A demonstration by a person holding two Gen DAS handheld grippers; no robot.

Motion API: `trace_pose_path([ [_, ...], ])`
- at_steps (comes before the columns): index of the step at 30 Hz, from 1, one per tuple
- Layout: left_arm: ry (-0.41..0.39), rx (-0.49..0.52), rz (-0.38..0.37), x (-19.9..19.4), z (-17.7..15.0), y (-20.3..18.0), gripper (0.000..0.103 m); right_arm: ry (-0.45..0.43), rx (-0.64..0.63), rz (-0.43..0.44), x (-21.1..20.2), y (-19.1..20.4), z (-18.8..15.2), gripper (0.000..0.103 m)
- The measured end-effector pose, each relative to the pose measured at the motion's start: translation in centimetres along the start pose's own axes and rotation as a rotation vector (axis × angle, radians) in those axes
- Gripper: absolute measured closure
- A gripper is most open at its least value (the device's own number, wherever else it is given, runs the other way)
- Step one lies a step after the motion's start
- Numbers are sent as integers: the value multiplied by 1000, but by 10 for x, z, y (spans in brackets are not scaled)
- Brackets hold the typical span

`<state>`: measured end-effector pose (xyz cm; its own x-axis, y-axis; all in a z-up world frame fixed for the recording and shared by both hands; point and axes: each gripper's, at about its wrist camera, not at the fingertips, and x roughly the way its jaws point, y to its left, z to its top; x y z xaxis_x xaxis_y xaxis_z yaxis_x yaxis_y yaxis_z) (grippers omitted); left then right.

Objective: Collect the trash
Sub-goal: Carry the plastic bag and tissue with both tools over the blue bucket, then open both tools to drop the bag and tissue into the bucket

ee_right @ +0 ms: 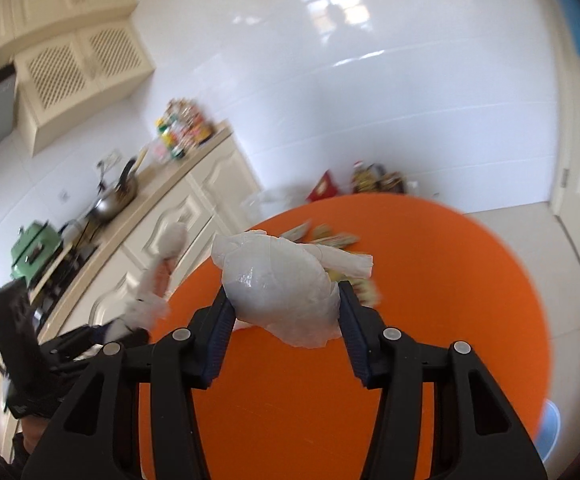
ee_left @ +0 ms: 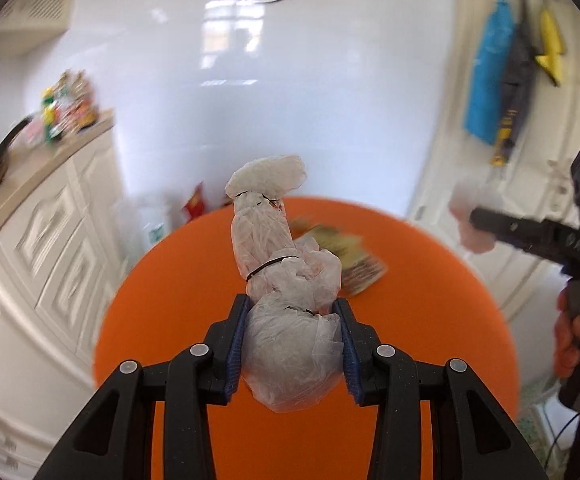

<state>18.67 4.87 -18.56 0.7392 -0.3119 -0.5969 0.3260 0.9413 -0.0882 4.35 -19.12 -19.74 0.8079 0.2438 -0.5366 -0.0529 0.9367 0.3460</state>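
My left gripper [ee_left: 293,344] is shut on a long crumpled white plastic bag [ee_left: 278,256] tied with black bands, held upright above the round orange table [ee_left: 429,280]. My right gripper [ee_right: 284,316] is shut on a second white plastic bag [ee_right: 282,276], a rounded bundle with a twisted tail, also above the orange table [ee_right: 449,280]. Several flat snack wrappers [ee_left: 353,260] lie on the table beyond the bags and also show in the right wrist view [ee_right: 329,238]. The right gripper and its bag appear at the right edge of the left wrist view [ee_left: 477,224]. The left gripper with its bag shows at the left of the right wrist view [ee_right: 162,272].
A cream kitchen counter [ee_right: 162,196] with cabinets runs along the left, bearing a pan [ee_right: 114,200], a green appliance [ee_right: 34,244] and bottles [ee_right: 182,128]. Bags and packets [ee_right: 373,180] sit by the white tiled wall behind the table. A white door [ee_left: 501,120] with hanging blue cloth stands right.
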Motion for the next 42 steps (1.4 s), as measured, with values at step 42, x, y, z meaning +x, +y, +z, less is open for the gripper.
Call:
trace_pose_path([
  [42, 762, 436, -580, 209, -115, -386, 61, 93, 771, -552, -155, -413, -217, 45],
])
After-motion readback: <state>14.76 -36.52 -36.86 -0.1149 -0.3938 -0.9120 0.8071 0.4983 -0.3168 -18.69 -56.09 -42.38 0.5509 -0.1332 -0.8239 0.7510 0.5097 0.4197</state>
